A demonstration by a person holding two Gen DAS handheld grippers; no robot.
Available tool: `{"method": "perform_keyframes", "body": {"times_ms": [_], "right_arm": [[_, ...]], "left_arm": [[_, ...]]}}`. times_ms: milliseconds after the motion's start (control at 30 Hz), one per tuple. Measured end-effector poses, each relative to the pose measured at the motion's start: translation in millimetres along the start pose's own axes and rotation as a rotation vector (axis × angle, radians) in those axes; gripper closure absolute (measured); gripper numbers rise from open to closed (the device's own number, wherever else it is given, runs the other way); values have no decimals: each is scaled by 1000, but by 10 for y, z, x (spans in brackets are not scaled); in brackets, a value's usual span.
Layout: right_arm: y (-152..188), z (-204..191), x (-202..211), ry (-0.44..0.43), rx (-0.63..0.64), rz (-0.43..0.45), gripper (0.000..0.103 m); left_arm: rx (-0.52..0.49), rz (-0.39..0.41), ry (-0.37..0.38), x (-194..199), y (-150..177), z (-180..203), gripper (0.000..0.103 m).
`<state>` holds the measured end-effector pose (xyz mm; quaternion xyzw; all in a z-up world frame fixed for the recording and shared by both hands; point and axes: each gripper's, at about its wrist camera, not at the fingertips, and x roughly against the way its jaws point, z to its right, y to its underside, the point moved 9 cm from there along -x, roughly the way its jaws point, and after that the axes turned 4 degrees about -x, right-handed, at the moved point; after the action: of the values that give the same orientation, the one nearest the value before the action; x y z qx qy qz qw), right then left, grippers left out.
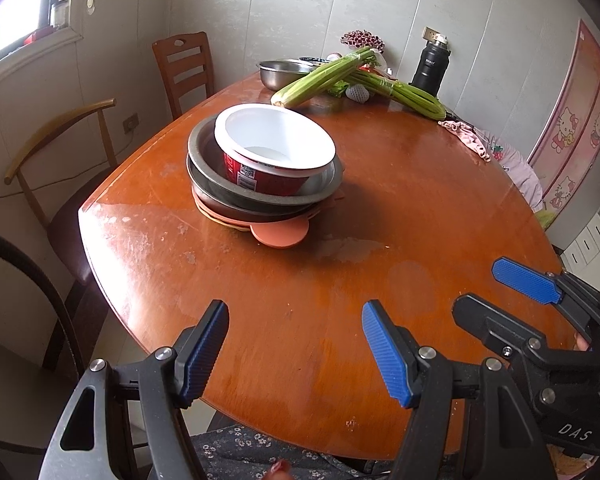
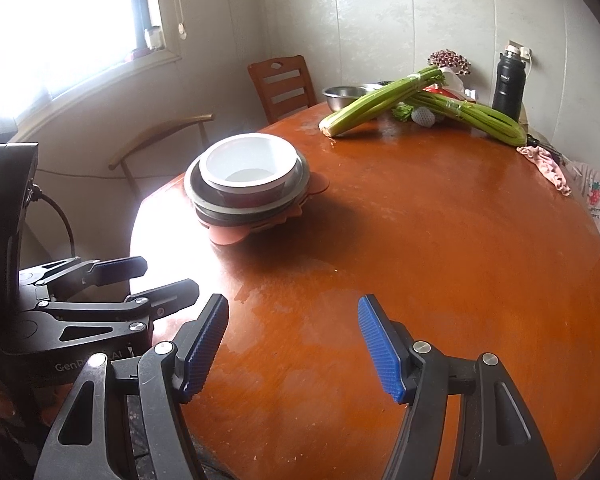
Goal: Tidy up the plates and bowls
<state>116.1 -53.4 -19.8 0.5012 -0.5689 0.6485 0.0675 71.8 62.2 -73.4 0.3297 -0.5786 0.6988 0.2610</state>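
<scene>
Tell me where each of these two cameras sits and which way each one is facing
Left wrist view: sits on the left gripper, looking down across the table at the stack of dishes; own open fingers show, the right gripper at right.
Right wrist view: sits on the right gripper, facing the same stack from further right; own open fingers show, the left gripper at left.
Shared: table, stack, celery, flask.

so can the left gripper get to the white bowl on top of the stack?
Probably yes: the left gripper is open and empty, with only bare table between it and the white bowl.
</scene>
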Motion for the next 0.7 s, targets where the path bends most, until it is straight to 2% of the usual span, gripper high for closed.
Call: {"method": "perform_keyframes", "body": {"times_ms": [700], "right_arm": [[39, -14, 25, 15, 2, 3, 34]], "left_arm": [[-4, 5, -3, 15, 20, -24, 34]]}}
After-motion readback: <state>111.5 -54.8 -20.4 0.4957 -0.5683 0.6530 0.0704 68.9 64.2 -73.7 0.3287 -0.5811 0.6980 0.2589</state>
